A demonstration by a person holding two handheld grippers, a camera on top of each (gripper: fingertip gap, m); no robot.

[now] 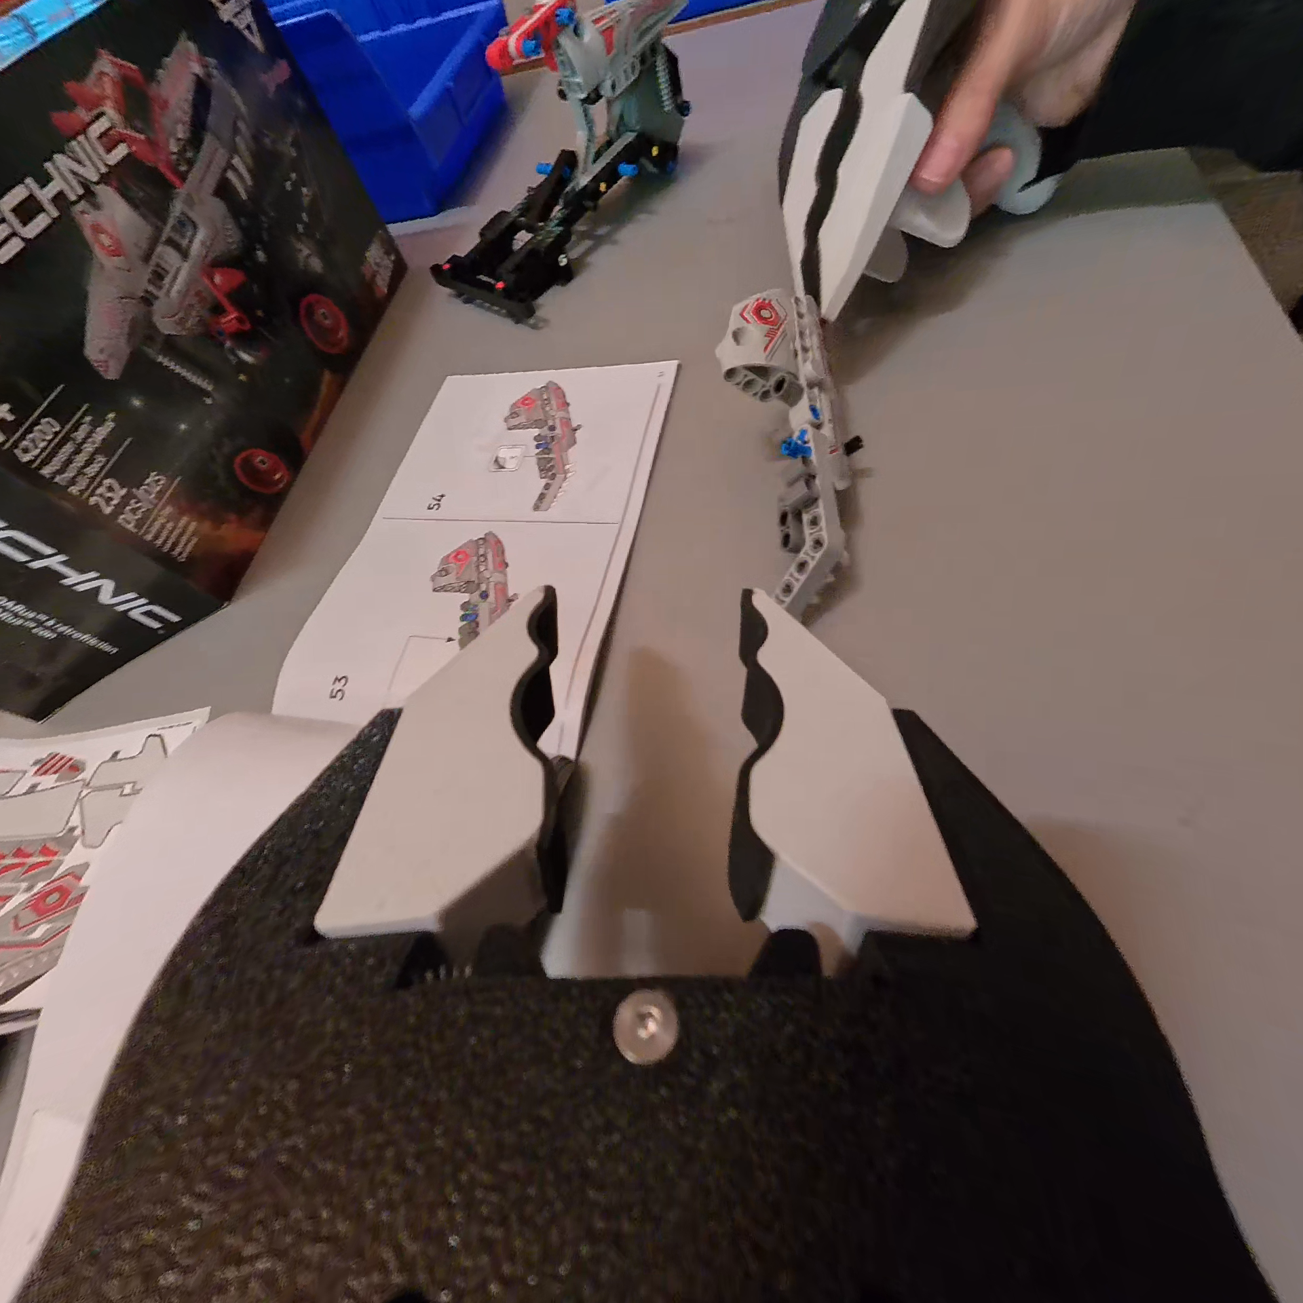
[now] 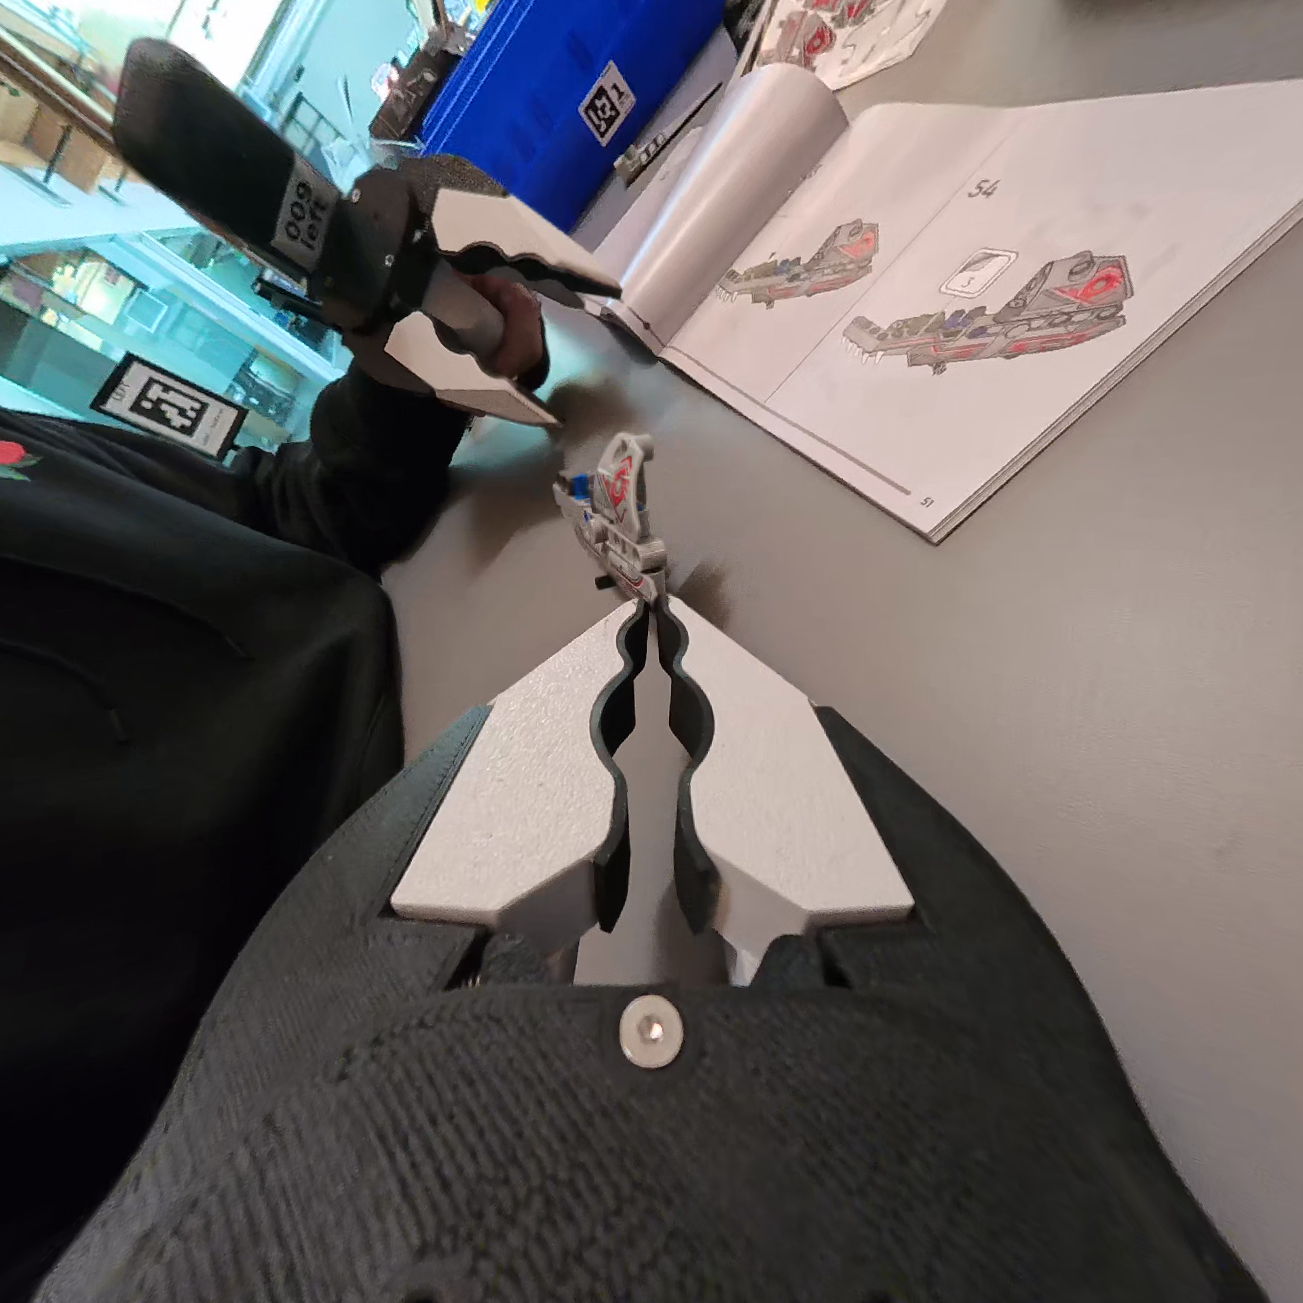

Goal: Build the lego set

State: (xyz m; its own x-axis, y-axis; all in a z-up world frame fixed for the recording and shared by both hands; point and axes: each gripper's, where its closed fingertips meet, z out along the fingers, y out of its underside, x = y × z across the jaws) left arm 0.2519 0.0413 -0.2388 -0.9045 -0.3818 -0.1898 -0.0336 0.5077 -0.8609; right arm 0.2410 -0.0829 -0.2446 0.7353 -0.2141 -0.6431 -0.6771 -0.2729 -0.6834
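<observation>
Soft indoor light, faint shadows, fisheye-bent edges, slight motion blur

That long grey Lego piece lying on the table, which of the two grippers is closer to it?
Right. The right gripper pinches the far end of the grey Lego assembly with nearly closed fingers. The left gripper hangs open just off its near end, beside the instruction booklet.

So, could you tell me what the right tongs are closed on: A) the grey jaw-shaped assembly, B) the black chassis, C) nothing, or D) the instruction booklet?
A: the right tongs pinch the end of the grey jaw-shaped assembly, while the left tongs hang open.
</observation>
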